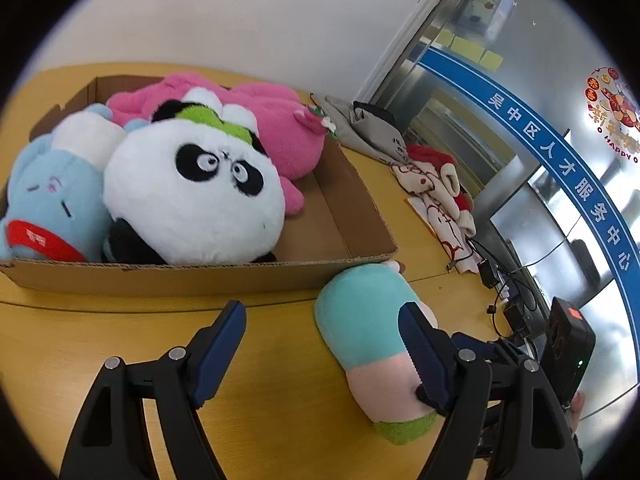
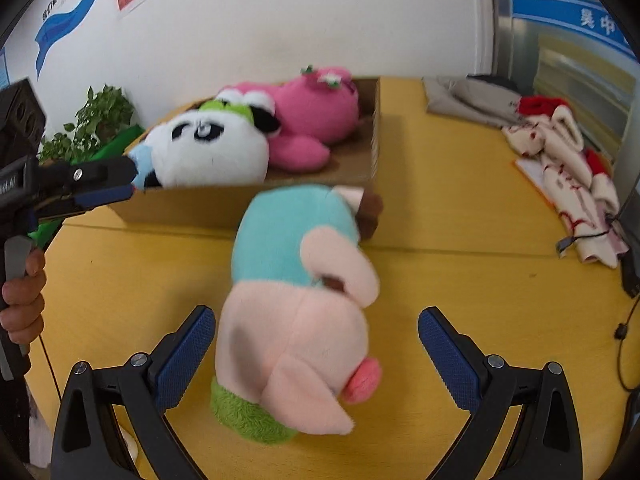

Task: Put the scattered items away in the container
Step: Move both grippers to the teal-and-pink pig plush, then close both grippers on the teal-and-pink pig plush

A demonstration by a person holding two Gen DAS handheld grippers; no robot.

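A cardboard box (image 1: pixel 352 224) on the yellow table holds a panda plush (image 1: pixel 192 196), a light blue plush (image 1: pixel 48 196) and a pink plush (image 1: pixel 280 124). A pig plush in a teal shirt (image 2: pixel 296 300) lies on the table in front of the box; it also shows in the left wrist view (image 1: pixel 360 320). My right gripper (image 2: pixel 316 340) is open, its fingers on either side of the pig's head, not touching. My left gripper (image 1: pixel 324 332) is open and empty over bare table, left of the pig; it shows from the side in the right wrist view (image 2: pixel 112 184).
Grey cloth (image 2: pixel 468 100) and a red-and-cream cloth (image 2: pixel 560 152) lie at the table's right side. Cables and black devices (image 1: pixel 504 292) sit near the right edge. A potted plant (image 2: pixel 92 124) stands behind the box on the left.
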